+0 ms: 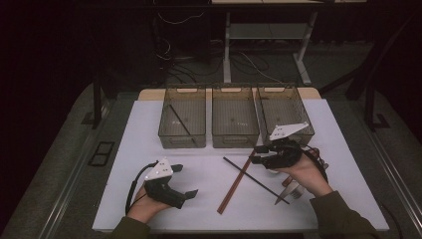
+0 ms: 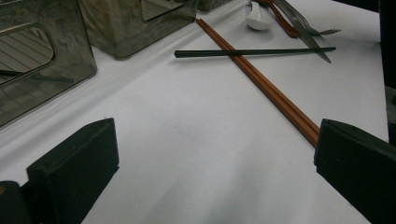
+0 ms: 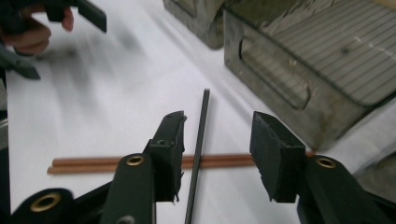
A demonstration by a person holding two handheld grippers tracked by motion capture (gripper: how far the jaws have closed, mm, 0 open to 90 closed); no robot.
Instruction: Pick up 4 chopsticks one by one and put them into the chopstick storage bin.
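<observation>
A black chopstick (image 1: 256,181) (image 2: 254,52) lies across a pair of brown chopsticks (image 1: 234,191) (image 2: 266,86) on the white table (image 1: 149,139). My right gripper (image 1: 258,155) (image 3: 217,144) hovers low over the black chopstick's (image 3: 200,130) far end. Its jaws stand apart on either side of the stick, which runs nearer the left jaw, and the pads are off it. The brown chopsticks (image 3: 93,163) pass crosswise beneath. My left gripper (image 1: 185,180) (image 2: 215,154) rests open at the table's front left, holding nothing.
Three translucent grey bins (image 1: 182,117) (image 1: 235,117) (image 1: 283,112) stand in a row at the back; the left one holds a black chopstick (image 1: 179,119). Metal cutlery (image 1: 291,191) (image 2: 308,37) and a white spoon (image 2: 258,21) lie by the right hand.
</observation>
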